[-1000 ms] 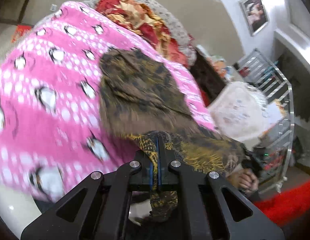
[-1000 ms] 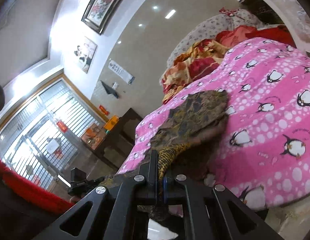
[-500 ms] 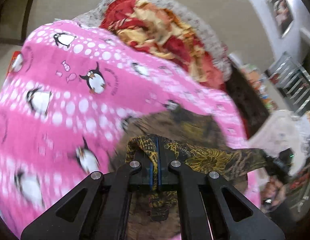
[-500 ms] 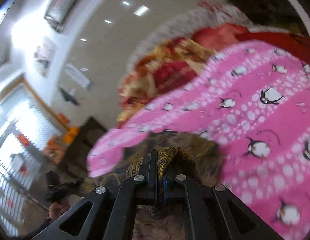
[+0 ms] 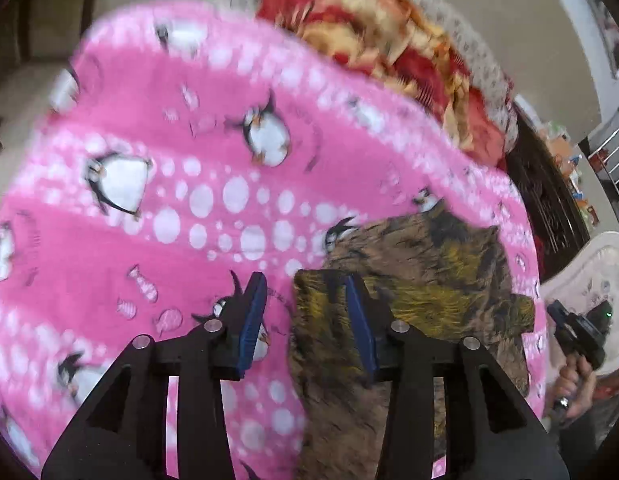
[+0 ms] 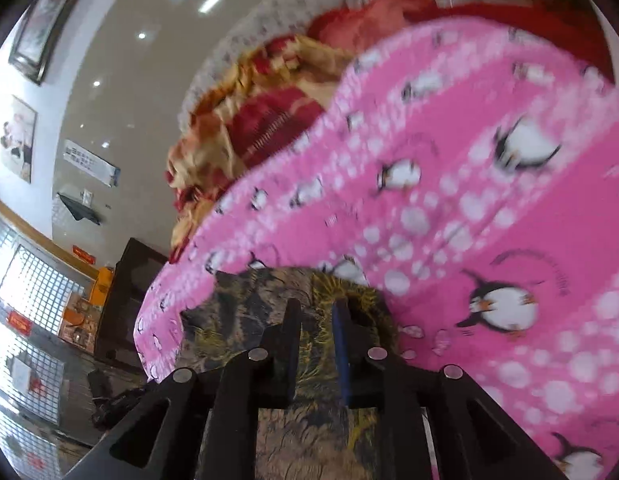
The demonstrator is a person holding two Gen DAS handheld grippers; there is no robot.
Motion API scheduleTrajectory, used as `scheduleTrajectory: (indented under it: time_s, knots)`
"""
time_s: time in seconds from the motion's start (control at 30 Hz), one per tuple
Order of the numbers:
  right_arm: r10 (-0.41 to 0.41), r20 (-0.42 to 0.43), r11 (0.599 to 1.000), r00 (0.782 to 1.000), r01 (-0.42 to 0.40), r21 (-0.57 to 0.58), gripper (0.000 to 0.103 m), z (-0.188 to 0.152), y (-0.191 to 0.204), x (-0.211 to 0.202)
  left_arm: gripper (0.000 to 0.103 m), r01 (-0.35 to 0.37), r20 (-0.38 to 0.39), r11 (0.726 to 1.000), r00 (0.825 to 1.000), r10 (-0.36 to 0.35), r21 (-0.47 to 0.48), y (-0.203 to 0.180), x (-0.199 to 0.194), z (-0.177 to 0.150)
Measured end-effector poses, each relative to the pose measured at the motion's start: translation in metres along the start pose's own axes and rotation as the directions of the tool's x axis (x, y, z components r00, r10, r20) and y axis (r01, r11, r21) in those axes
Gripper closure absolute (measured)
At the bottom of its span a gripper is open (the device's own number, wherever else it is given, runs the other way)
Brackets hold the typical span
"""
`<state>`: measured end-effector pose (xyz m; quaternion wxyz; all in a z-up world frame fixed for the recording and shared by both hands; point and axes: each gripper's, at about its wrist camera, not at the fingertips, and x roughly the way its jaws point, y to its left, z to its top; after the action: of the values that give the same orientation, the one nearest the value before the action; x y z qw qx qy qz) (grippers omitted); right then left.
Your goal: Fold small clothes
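A small brown and yellow patterned garment (image 5: pixel 421 292) lies folded over on a pink penguin blanket (image 5: pixel 189 184). My left gripper (image 5: pixel 305 312) is open just above the garment's left edge, with its right blue pad (image 5: pixel 359 320) over the cloth and its left pad over the blanket. In the right wrist view the same garment (image 6: pixel 249 304) lies under my right gripper (image 6: pixel 315 328), which is open by a narrow gap and holds nothing. The right gripper also shows in the left wrist view (image 5: pixel 577 332), held in a hand beyond the garment's right edge.
A red and yellow quilt (image 5: pixel 389 40) is heaped at the far end of the blanket (image 6: pixel 469 208). A dark wooden cabinet (image 5: pixel 549 204) stands beyond the bed's right side. A white patterned object (image 5: pixel 593 276) sits at the right.
Both grippers were shut on the garment's edge, carried it forward over itself, and have now opened and let it go. The garment lies folded on the blanket.
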<state>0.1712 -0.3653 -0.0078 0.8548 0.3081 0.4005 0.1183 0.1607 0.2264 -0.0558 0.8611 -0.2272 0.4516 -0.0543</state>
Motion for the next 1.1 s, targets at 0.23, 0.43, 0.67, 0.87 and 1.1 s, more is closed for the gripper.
scheduleTrajectory:
  time_s: [0.23, 0.43, 0.67, 0.87, 1.1]
  knots:
    - [-0.306, -0.233, 0.852, 0.923, 0.157, -0.499, 0.089, -0.079, 0.080, 0.048, 0.064, -0.076, -0.135, 0.945, 0.983, 0.125, 0.319, -0.105, 0.051, -0.092]
    - [-0.362, -0.287, 0.880, 0.887, 0.224, -0.419, 0.089, -0.048, 0.064, 0.103, 0.064, -0.154, -0.121, 0.963, 0.976, 0.183, 0.221, -0.104, 0.090, -0.027]
    - [-0.174, 0.123, 0.906, 0.977, 0.207, -0.369, 0.089, 0.055, 0.106, 0.042, 0.062, -0.285, 0.204, 0.957, 0.942, 0.268, 0.059, -0.077, 0.023, 0.070]
    - [-0.173, 0.074, 0.875, 0.982, 0.188, -0.447, 0.088, 0.024, 0.117, 0.062, 0.049, -0.235, 0.250, 0.963, 0.948, 0.198, 0.128, -0.106, 0.040, 0.032]
    - [-0.305, -0.008, 0.901, 0.952, 0.286, -0.325, 0.088, -0.002, 0.065, 0.123, 0.045, -0.337, 0.187, 0.909, 0.937, 0.297, 0.244, -0.087, 0.103, -0.043]
